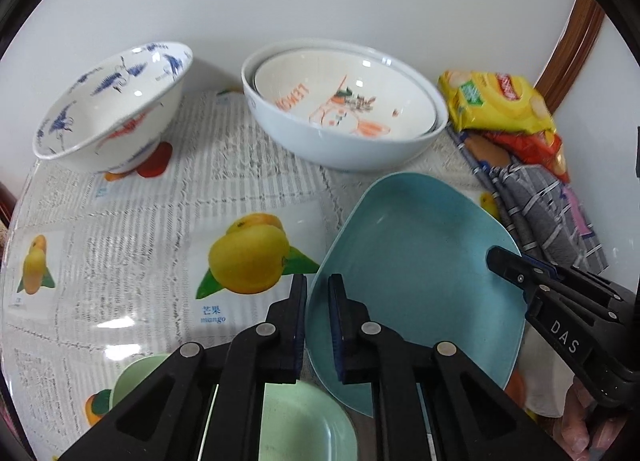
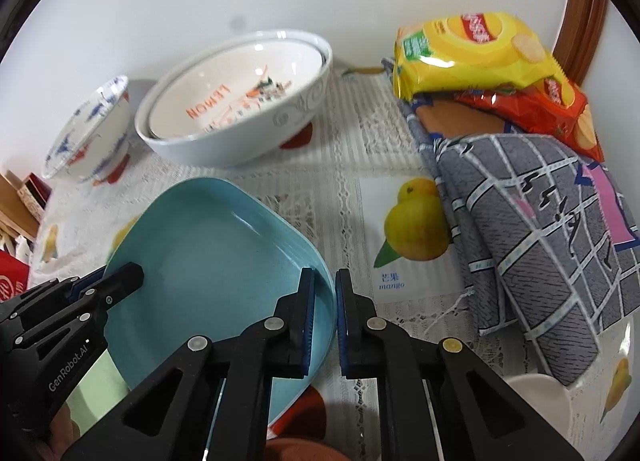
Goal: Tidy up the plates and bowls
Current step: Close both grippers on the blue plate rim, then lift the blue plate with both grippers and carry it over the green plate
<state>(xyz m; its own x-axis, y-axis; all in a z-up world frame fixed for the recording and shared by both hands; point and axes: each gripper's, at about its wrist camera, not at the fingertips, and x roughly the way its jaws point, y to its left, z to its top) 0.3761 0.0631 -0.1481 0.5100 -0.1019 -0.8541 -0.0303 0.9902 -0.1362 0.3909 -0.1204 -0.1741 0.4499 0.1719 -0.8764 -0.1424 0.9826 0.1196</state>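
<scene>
Two hand-held grippers share one load: the left hand-held gripper [image 1: 318,293], at the bottom centre of its own view, pinches the near-left rim of the teal square plate [image 1: 416,261], and the right hand-held gripper [image 2: 325,289], at the bottom centre of its view, pinches the opposite rim of the same plate. The plate sits tilted in the lower middle of both frames, over the table [image 1: 132,229] with its mango-print cloth; we cannot tell whether any edge touches the cloth. At the bottom of the left view we see a pale green dish [image 1: 308,417] partly under the plate, which we judge a likely stacking mate. In the upper middle stands the large white bowl [image 1: 348,141] with the LEMON bowl [image 1: 344,101] nested inside; in the upper left, the blue-patterned bowl [image 1: 112,101] leans on its foot. Snack bags [image 2: 472,53] and a folded grey cloth [image 2: 540,229] fill the right side. We judge the main risk to be uneven motion: each grip holds only a thin, smooth rim, so if one hand rises or pulls faster than the other, the plate could twist free and drop onto the green dish. A wide swing toward the top of the frame could strike the nested bowls.
</scene>
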